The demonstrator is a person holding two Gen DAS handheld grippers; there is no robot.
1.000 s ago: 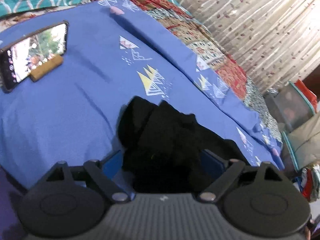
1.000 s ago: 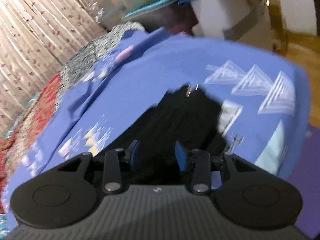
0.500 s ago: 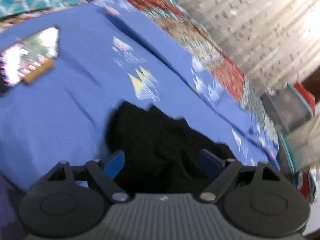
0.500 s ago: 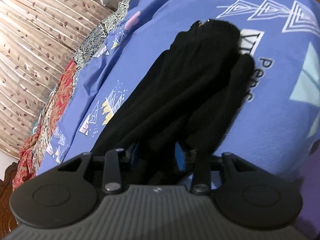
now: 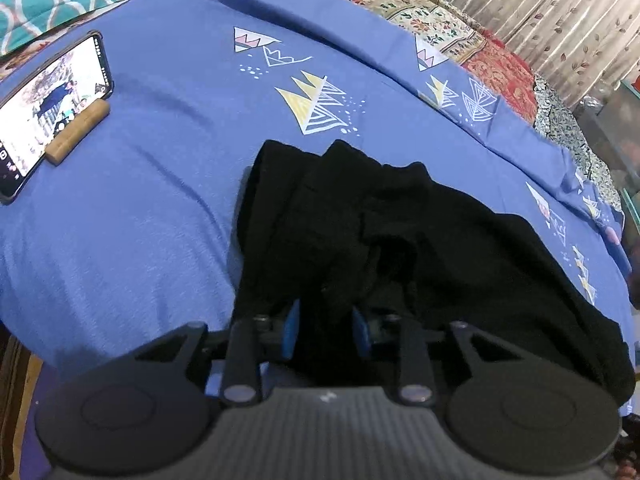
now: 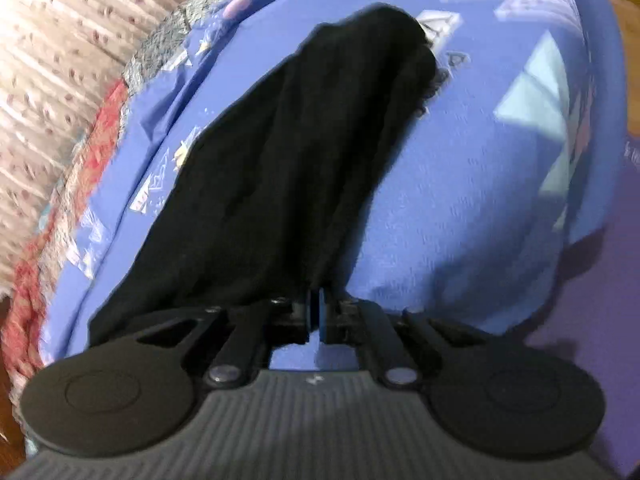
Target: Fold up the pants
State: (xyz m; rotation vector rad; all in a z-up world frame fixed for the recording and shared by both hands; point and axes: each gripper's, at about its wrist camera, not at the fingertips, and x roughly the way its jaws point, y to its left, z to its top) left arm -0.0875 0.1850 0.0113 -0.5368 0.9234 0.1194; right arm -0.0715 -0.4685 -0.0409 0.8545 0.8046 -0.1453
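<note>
So your black pants (image 5: pixel 400 248) are lying bunched up on the blue bedsheet (image 5: pixel 140 220), stretched out between both tools. Your left gripper (image 5: pixel 326 330) has just been closing, with a thick wad of the fabric pinched between its blue pads. Your right gripper (image 6: pixel 316 314) has squeezed nearly flat on the pants' edge. A phone (image 5: pixel 48 116) leans on a wooden stand (image 5: pixel 78 132) off to the left.
</note>
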